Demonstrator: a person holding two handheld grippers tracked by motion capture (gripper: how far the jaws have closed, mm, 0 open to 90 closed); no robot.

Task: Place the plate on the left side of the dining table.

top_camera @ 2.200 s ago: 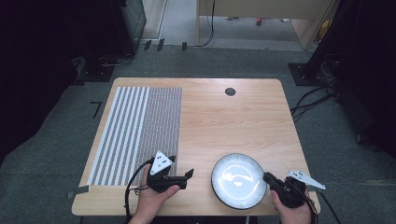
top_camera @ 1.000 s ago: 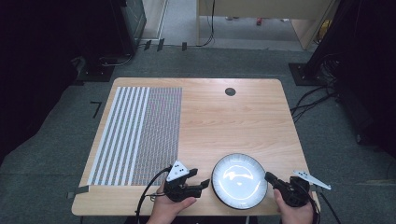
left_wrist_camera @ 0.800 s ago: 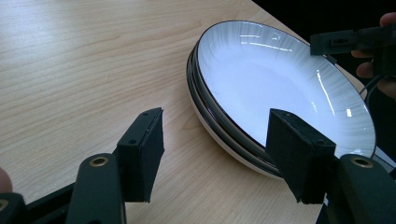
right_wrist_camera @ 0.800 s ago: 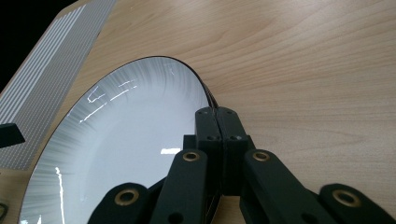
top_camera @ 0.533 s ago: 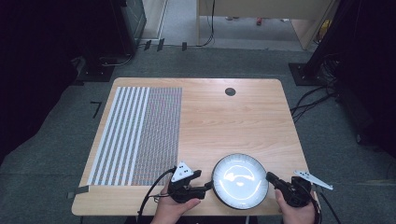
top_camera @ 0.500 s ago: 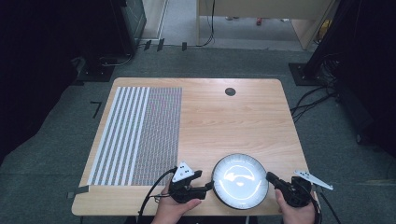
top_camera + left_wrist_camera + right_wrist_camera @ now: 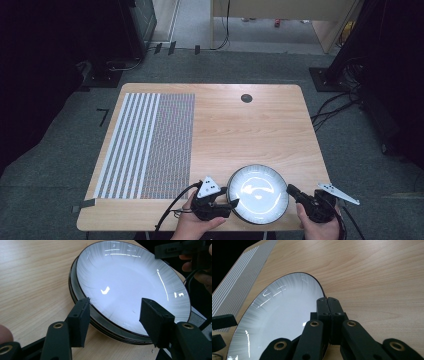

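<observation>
Right gripper (image 7: 327, 300): jaws pressed together on the rim of the plate (image 7: 279, 322), pinching its edge on the side away from the striped mat (image 7: 237, 280); no gap shows between the two black pads.

Left gripper (image 7: 113, 315): jaws part open and just now closing, one pad below the plate's near rim and one above the white well; neither pad presses on the plate.

Plate: white, dark-rimmed, glossy. From the left gripper view (image 7: 120, 285) a second dark rim shows beneath it, stacked or doubled; which, cannot be told. In the high view the plate (image 7: 257, 192) lies between the left gripper (image 7: 227, 202) and the right gripper (image 7: 295, 192).

Table (image 7: 240, 135): light wood, bearing the plate at its near edge.

Striped mat (image 7: 150, 145): flat on the table, left of the plate, apart from it.

Round dark grommet (image 7: 246, 98): beyond the plate, near the table's far edge.
</observation>
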